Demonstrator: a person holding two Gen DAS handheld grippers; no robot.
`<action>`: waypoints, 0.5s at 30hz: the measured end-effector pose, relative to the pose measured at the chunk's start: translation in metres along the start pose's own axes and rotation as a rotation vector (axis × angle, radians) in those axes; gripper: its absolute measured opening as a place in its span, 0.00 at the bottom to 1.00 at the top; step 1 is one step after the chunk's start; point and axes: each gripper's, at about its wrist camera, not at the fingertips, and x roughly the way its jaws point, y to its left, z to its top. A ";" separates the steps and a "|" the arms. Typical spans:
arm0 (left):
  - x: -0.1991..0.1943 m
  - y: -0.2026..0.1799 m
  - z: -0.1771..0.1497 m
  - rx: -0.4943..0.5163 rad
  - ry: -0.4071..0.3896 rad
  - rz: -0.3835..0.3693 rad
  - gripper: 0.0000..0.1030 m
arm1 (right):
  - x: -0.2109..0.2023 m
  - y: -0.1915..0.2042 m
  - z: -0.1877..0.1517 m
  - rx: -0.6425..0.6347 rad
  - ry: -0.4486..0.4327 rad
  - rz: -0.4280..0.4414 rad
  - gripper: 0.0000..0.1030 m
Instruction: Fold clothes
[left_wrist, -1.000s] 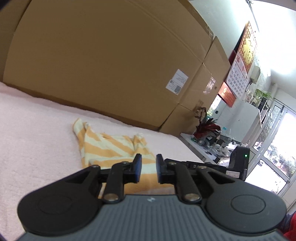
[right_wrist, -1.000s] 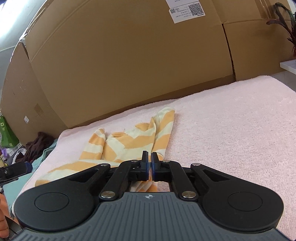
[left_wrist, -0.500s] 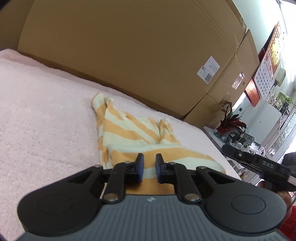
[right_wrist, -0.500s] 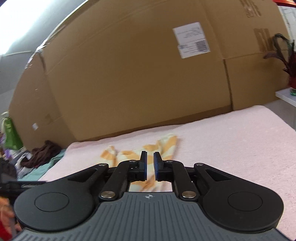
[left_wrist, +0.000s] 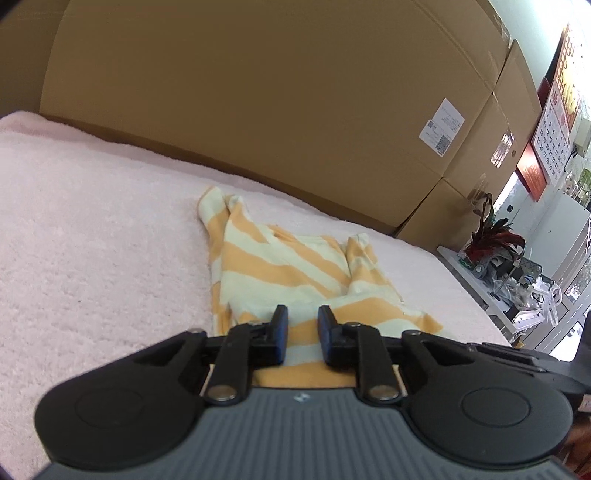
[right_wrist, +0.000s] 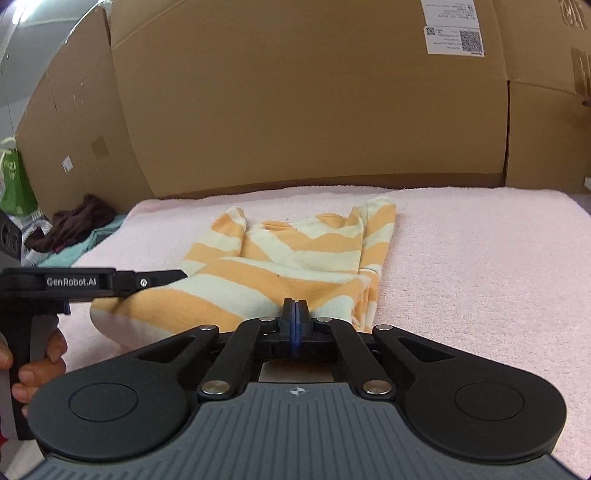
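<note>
The left gripper (left_wrist: 301, 325) hovers with jaws apart over the near hem of the striped shirt (right_wrist: 295, 266), likely poised to pinch it; the right gripper (right_wrist: 294, 317) is pressed together, holding nothing. The shirt lies mid-blanket (right_wrist: 461, 258), sleeves tucked inward, long axis near-to-far, collar toward the cardboard boxes (right_wrist: 295, 110)

"GenRobot.AI" is printed in white on the side of the left tongs (right_wrist: 110, 282). The shipping label (right_wrist: 452, 27) on the cardboard box (right_wrist: 295, 92) is too small to be read.
</note>
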 end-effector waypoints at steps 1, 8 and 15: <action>0.000 0.000 0.001 0.003 0.001 0.001 0.20 | -0.002 0.001 -0.003 0.011 -0.003 -0.008 0.00; -0.043 -0.017 0.005 0.081 -0.103 -0.116 0.14 | -0.011 -0.001 -0.009 0.094 -0.028 -0.019 0.00; -0.021 -0.040 -0.014 0.145 -0.011 -0.134 0.25 | -0.021 0.001 -0.022 0.159 -0.103 -0.053 0.00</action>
